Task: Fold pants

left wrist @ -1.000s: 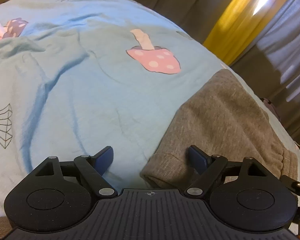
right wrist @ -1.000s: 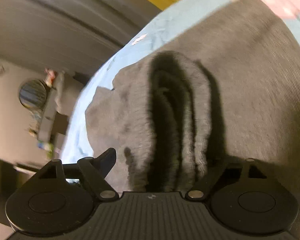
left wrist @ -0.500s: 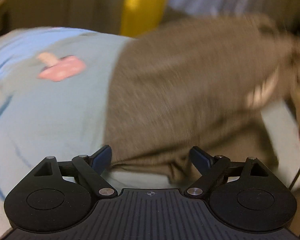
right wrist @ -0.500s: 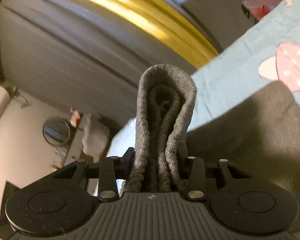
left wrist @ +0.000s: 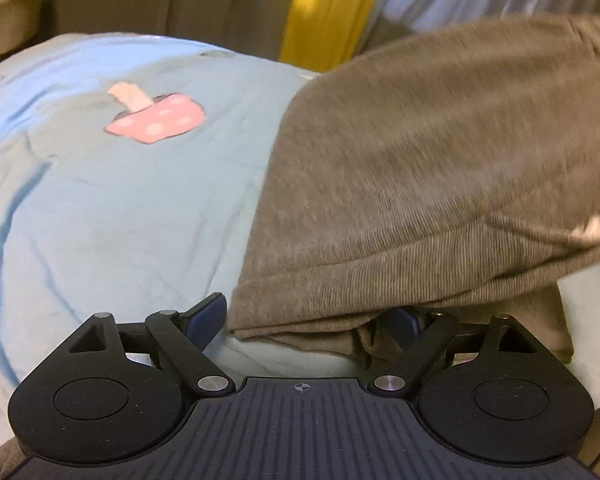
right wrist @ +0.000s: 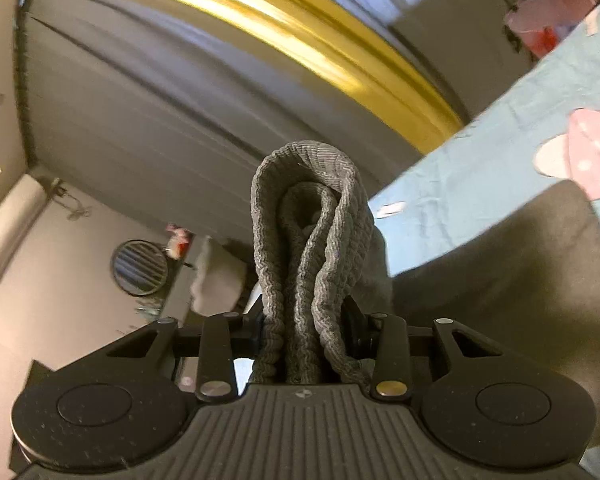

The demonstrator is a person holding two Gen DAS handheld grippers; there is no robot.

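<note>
The right tongs [right wrist: 306, 332] pinched the bunched waistband of the grey pants [right wrist: 312, 240], lifted above the bed [right wrist: 480, 168]. The left tongs [left wrist: 306, 316] stood wide apart around the pants' hem on the blue sheet [left wrist: 120, 208], near a mushroom print [left wrist: 156, 120]; a yellow curtain [left wrist: 324, 8] hung behind.

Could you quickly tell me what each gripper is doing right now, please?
Left gripper: open, its fingers either side of the grey pants hem, not clamped.
Right gripper: shut on the bunched waistband of the pants, lifted off the bed.

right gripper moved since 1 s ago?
Yes. The right gripper was open, low over the flat pants; it is now shut on their bunched waistband, tilted up, so the yellow curtain and wall fill the view instead of fabric.
</note>
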